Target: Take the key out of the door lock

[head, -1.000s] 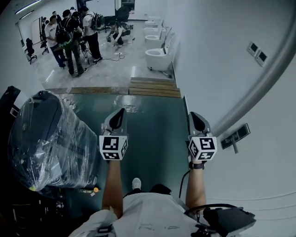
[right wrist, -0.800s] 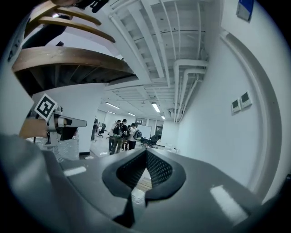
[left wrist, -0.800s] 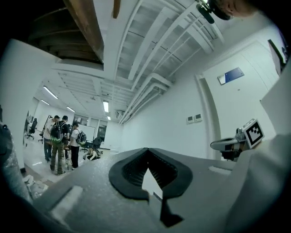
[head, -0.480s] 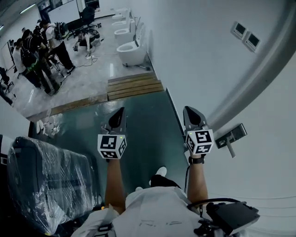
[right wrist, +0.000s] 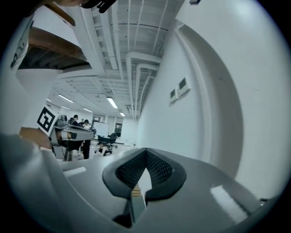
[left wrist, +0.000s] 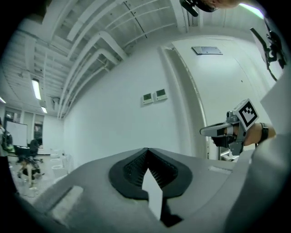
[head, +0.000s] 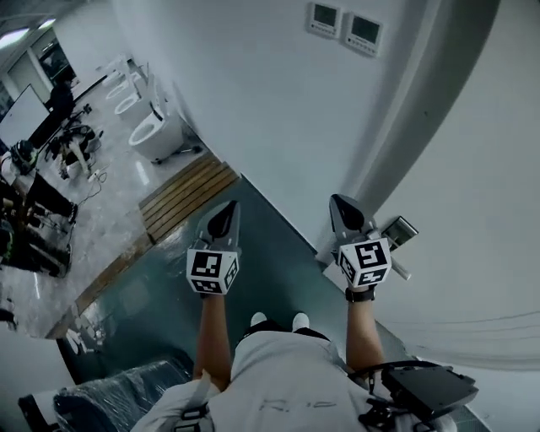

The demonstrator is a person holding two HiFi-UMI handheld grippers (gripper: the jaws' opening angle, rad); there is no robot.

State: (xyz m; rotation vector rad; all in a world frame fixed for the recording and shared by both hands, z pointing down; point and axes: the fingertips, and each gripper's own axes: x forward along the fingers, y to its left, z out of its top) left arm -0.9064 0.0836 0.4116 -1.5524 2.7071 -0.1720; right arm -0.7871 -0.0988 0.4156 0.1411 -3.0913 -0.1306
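Note:
A white door fills the right of the head view, with a dark lock plate and lever handle on it. No key can be made out at this size. My right gripper is held just left of the handle, jaws shut and empty. My left gripper hangs over the green floor, also shut with nothing in it. In the left gripper view the closed jaws point at the white wall, with the right gripper in front of the door. The right gripper view shows its shut jaws.
Two wall panels sit high left of the door frame. A wooden platform and several white toilets stand along the wall. People gather far left. A plastic-wrapped object lies behind me at lower left.
The head view has swung right toward the door; the people, toilets and wrapped object slid left and down. The handle now lies close beside my right gripper. Both grippers stayed shut.

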